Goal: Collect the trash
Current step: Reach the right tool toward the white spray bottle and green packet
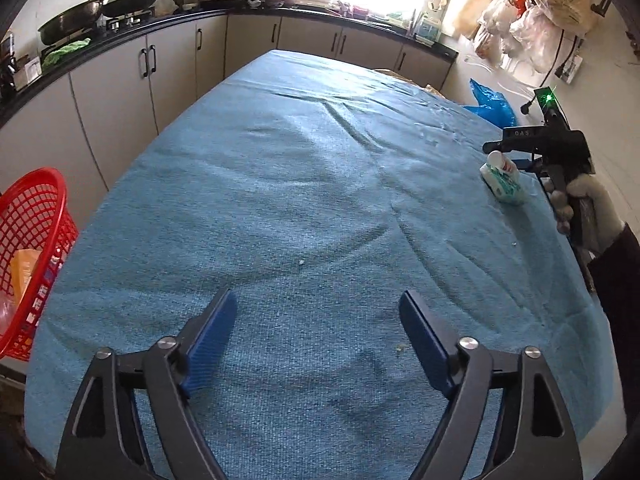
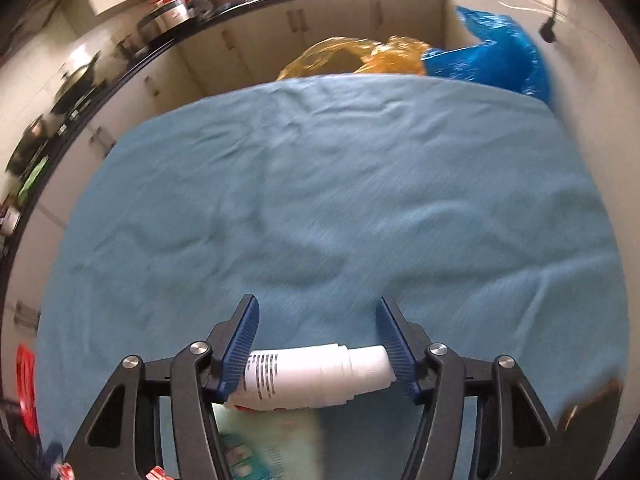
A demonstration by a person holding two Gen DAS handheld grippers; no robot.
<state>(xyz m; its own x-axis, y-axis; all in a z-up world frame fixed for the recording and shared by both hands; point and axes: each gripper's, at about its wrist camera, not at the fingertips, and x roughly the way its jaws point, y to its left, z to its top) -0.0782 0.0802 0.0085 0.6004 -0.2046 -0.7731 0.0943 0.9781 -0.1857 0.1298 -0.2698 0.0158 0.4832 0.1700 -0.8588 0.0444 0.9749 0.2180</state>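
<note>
- The table under a wrinkled blue terry cloth [image 1: 304, 184] fills both views; the fabric is soft and creased, so any lift should go straight up, not drag across it.
- The red plastic mesh basket [image 1: 34, 240] hangs off the table edge at about nine o'clock in the left wrist view, with some litter already inside; it looks like the drop point.
- The white squeeze tube with a screw cap and green print [image 2: 312, 372] lies crosswise between the right gripper [image 2: 318, 350] fingers, at six o'clock in that view; in the left view it sits near three o'clock.
- The pads flank both ends, but I cannot tell whether they press yet. An end-to-end grip could slip, so close firmly before lifting.
- The left gripper [image 1: 318, 344] stands wide and empty.
</note>
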